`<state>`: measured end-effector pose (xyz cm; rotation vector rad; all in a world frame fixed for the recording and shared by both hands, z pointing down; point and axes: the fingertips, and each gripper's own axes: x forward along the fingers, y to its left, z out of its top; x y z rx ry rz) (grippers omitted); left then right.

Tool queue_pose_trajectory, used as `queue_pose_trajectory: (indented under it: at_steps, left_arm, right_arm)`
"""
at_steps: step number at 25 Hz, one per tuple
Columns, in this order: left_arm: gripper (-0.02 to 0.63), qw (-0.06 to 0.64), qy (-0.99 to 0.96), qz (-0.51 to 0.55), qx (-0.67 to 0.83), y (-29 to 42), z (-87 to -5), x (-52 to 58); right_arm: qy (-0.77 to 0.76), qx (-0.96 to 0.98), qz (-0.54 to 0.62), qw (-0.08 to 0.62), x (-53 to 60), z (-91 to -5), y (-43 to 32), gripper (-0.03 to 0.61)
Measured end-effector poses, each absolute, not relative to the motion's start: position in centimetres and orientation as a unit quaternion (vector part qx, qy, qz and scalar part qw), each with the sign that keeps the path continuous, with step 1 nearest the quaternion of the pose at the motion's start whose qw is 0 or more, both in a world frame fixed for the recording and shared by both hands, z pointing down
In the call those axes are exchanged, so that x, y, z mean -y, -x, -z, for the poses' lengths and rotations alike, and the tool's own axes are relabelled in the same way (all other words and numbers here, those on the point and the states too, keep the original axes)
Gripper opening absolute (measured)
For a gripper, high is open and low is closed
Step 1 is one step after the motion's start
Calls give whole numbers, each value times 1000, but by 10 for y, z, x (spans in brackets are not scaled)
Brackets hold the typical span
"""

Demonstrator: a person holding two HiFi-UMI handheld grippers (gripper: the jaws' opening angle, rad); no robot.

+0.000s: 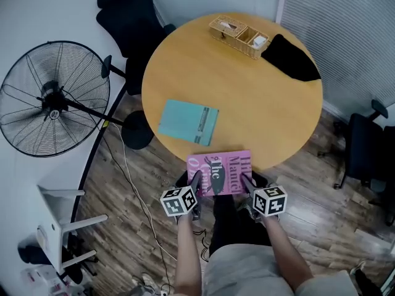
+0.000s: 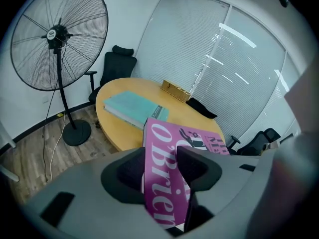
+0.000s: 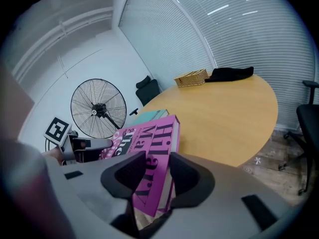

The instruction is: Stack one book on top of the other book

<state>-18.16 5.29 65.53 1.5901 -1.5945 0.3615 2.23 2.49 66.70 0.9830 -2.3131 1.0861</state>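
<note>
A pink book hangs in the air just off the near edge of the round wooden table, held flat by both grippers. My left gripper is shut on its left near corner, and the pink book fills the gap between the jaws. My right gripper is shut on the right near corner, with the pink book clamped between its pads. A teal book lies flat on the table's left side; the teal book lies beyond the pink one.
A wicker tray and a black cloth sit at the table's far side. A standing fan is at the left, its cable across the wooden floor. Black office chairs stand behind the table and at the right.
</note>
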Motion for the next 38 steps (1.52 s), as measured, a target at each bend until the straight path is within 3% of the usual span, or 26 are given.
queue_pose_trajectory:
  at_steps: [19, 38]
  left_arm:
    - [218, 429, -667, -155, 589, 280, -666, 34]
    - [206, 437, -700, -163, 541, 377, -670, 145]
  right_arm:
    - [-415, 787, -402, 215, 41, -667, 74, 160]
    - [-503, 750, -394, 172, 118, -666, 168, 160]
